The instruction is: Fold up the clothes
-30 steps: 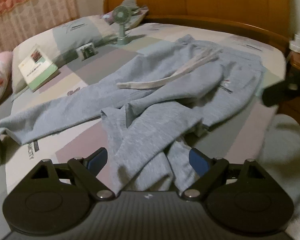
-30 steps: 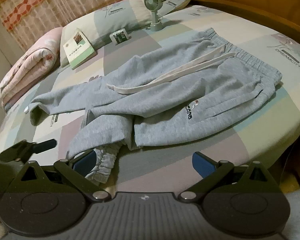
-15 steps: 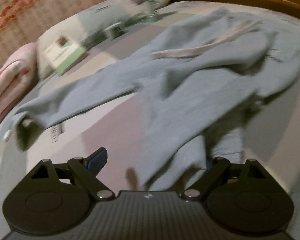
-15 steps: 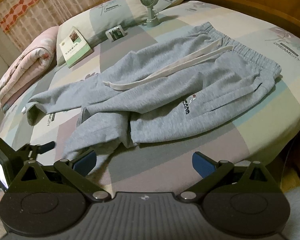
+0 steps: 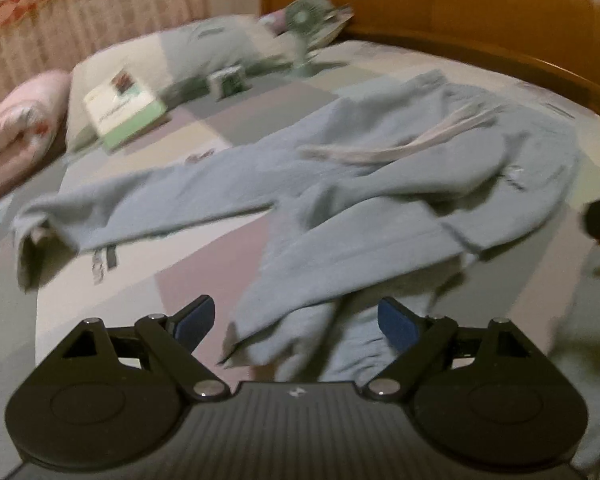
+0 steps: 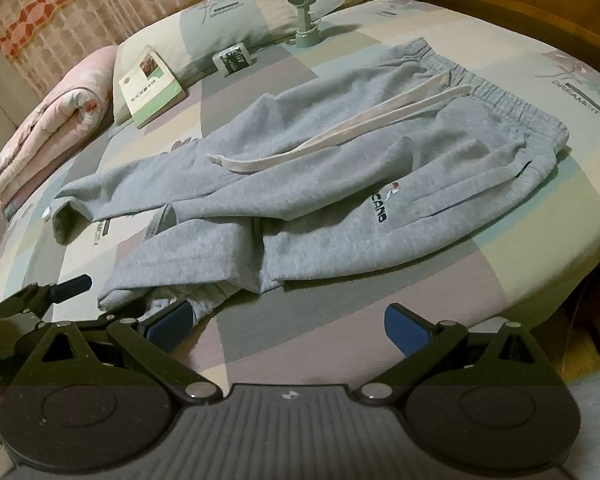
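Two spread, empty grippers, my left gripper point(image 5: 296, 322) and right gripper point(image 6: 286, 322), hover beside grey sweatpants point(image 6: 340, 168), folding not begun; next, I judge, comes pinching the near cuff point(image 5: 284, 340).

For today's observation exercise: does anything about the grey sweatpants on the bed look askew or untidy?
Yes. The grey sweatpants lie crumpled: the near leg is folded over itself, its cuff bunched at the bed's edge, and the white drawstring trails loosely across the fabric.

The left wrist view is motion-blurred: the book's point(image 5: 124, 110) print, small box point(image 5: 228, 82) and trousers' point(image 5: 340, 216) logo at 3 o'clock are unreadable. The trouser cuff point(image 5: 352, 352) is hidden behind the gripper body at 6 o'clock.
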`<state>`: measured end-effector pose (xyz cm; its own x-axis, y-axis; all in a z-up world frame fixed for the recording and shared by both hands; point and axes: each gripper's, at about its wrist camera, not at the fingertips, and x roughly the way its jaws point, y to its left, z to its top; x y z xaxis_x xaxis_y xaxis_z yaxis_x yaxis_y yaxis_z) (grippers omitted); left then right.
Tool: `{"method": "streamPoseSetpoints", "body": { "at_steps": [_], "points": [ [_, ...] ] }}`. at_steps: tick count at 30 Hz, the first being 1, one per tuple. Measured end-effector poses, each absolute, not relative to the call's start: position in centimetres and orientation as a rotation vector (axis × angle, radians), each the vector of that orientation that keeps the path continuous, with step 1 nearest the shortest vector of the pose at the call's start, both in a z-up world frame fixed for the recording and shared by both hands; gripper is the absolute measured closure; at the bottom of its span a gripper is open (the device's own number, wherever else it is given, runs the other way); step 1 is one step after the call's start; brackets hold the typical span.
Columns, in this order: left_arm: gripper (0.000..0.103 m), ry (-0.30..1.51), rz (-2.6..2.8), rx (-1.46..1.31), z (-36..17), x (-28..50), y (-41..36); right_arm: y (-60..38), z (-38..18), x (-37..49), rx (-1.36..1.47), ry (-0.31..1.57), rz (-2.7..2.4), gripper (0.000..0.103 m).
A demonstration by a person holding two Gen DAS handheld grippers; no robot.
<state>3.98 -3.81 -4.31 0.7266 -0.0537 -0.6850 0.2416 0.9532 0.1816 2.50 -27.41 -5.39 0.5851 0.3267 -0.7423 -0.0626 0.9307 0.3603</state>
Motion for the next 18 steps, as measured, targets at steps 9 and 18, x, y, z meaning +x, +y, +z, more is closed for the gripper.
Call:
{"method": "streamPoseSetpoints", "body": {
  "at_steps": [9,18],
  "points": [
    [0.014,0.715,-0.197,0.405,-6.8,4.6,-7.4,-27.4,-5.5,2.5,0.321,0.921,0.230,0.000],
    [0.013,0.801,-0.022,0.381,-9.0,6.3,-4.0,-27.6,-5.9,2.6,0.323,0.936,0.222,0.000]
  ]
}}
